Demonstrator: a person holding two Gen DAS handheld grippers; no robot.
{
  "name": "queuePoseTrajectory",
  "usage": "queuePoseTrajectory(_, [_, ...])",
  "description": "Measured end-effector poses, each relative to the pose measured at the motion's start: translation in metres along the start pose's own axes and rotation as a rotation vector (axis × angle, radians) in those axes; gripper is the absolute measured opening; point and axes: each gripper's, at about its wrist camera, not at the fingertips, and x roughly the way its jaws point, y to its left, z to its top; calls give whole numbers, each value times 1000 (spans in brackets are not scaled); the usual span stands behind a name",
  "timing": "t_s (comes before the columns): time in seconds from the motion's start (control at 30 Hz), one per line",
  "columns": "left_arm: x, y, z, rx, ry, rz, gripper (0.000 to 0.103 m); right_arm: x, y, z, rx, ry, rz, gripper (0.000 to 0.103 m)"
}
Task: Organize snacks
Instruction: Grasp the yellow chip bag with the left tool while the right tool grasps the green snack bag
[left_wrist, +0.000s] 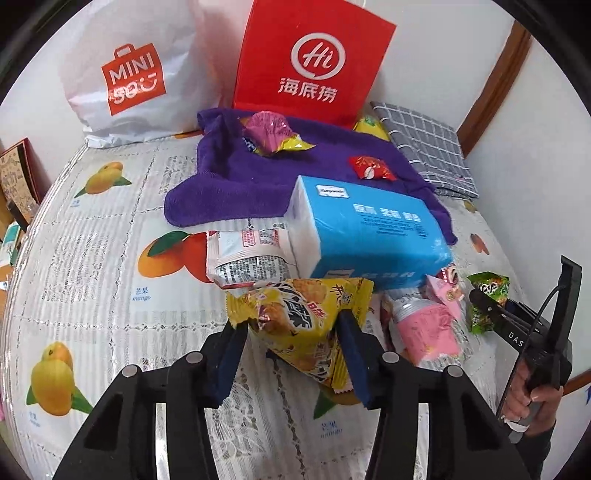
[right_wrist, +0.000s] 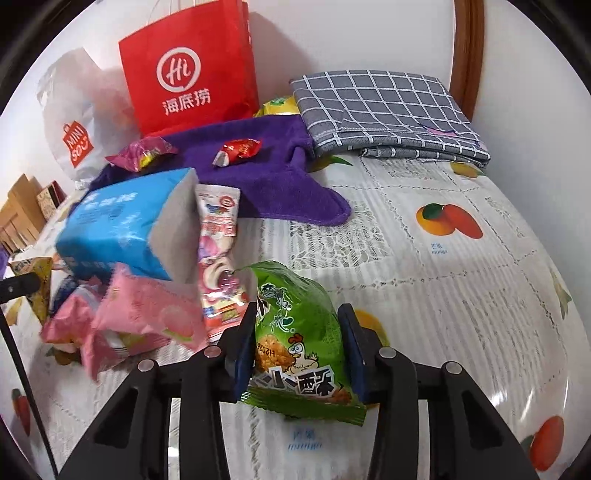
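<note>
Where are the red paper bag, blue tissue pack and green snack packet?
red paper bag (left_wrist: 314, 55), left wrist view, front face.
blue tissue pack (left_wrist: 373, 229), left wrist view, top face.
green snack packet (right_wrist: 299, 332), right wrist view, front.

Snack packets: positions and condition

A crinkled yellow foil snack packet (left_wrist: 299, 325) lies tilted at lower centre of the left wrist view, just below a blue rectangular paper-wrapped pack (left_wrist: 369, 236). A glossy green plastic snack packet with a cartoon chicken (right_wrist: 301, 339) stands lengthwise at lower centre of the right wrist view, with pink soft packets (right_wrist: 147, 325) heaped at lower left.
</note>
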Motion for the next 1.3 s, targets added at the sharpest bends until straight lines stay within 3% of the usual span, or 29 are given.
queuePoseTrajectory(0.47, [-45,-23,-12,34,-52,-20,47,-52,21,-11,-7,-9,22,41])
queuePoseTrajectory(0.87, [-85,-31,0,13,-122,-11,47,-96,28,18,1,-89,30,41])
queuePoseTrajectory(1.3, [-98,-31,-1,-3,-152,8,47,-113,44,27,-24,-101,35,41])
